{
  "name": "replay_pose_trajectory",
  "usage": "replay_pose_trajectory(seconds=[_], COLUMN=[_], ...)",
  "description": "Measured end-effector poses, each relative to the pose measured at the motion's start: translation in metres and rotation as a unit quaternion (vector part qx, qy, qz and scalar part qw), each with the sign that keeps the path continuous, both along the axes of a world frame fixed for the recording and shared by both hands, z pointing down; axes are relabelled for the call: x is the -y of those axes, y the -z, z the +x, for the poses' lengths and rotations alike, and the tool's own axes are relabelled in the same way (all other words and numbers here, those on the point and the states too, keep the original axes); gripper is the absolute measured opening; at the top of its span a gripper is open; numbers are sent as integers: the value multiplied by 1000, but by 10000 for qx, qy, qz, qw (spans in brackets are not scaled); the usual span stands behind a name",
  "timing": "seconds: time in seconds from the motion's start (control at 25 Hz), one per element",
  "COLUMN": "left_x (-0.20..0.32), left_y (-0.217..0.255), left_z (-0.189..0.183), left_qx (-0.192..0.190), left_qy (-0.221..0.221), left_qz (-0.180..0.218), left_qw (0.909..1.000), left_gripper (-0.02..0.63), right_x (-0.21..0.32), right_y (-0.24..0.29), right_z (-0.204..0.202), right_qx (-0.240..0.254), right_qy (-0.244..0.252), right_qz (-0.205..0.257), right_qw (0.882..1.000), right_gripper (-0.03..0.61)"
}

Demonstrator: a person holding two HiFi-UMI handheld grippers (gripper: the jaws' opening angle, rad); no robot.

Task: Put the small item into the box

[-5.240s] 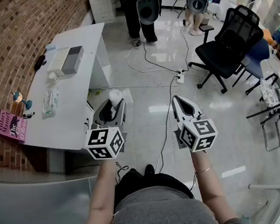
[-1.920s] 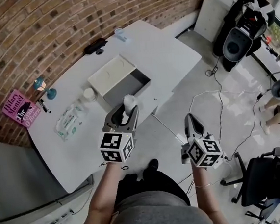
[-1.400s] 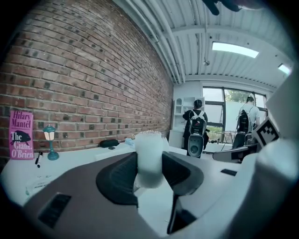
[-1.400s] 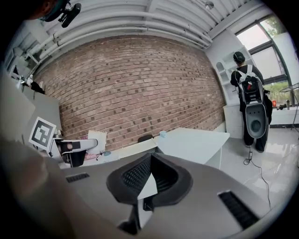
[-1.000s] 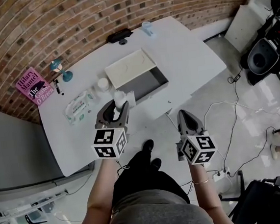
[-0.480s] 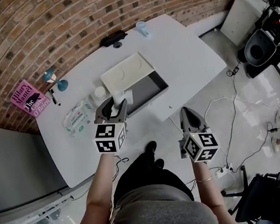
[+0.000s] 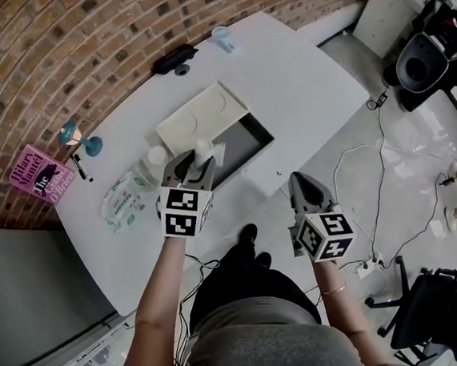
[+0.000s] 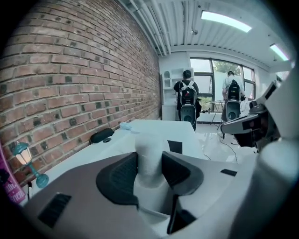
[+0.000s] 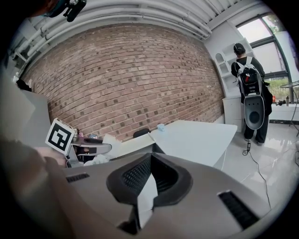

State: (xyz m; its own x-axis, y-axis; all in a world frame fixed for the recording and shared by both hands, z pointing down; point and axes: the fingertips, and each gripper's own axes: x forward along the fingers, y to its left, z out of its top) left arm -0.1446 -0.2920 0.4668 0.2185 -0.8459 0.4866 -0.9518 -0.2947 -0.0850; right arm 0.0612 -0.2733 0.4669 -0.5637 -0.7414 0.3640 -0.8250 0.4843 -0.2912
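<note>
Now | pink book (image 7: 41, 174): "Hilary" | left hand-held gripper (image 7: 194, 166) grips small item (image 8: 148, 154)

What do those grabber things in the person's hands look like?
The left tongs and right tongs are grey, pointed plastic shells with black ribbed pads inside. Each carries a white cube printed with black square markers. The arms are bare, with a thin bracelet on the right wrist.

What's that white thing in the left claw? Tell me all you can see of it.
A small white bottle, plain and plastic-looking: a narrow round neck above a wider body. It stands upright, pinched at the neck between the left gripper's dark ribbed pads, held in the air by the open box.
</note>
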Motion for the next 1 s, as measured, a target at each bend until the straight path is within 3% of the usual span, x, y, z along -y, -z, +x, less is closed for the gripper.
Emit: replay_pose_trajectory(seconds=[0.48,1.0], left_x=[25,36], left_y=[-48,-88], left_z=[24,34], left_qx=[787,1297], left_qy=[-793,-1163], left_qz=[-727,-1579], left_qw=[9911,9720], left_gripper=[167,167], right_x=[2,1], right_y=[-4,-7], right_z=[9,26], right_qx=[64,61], right_qy=[-288,-555], right_qz=[-126,-234], right_qw=[9995,9982], right_gripper=[6,6])
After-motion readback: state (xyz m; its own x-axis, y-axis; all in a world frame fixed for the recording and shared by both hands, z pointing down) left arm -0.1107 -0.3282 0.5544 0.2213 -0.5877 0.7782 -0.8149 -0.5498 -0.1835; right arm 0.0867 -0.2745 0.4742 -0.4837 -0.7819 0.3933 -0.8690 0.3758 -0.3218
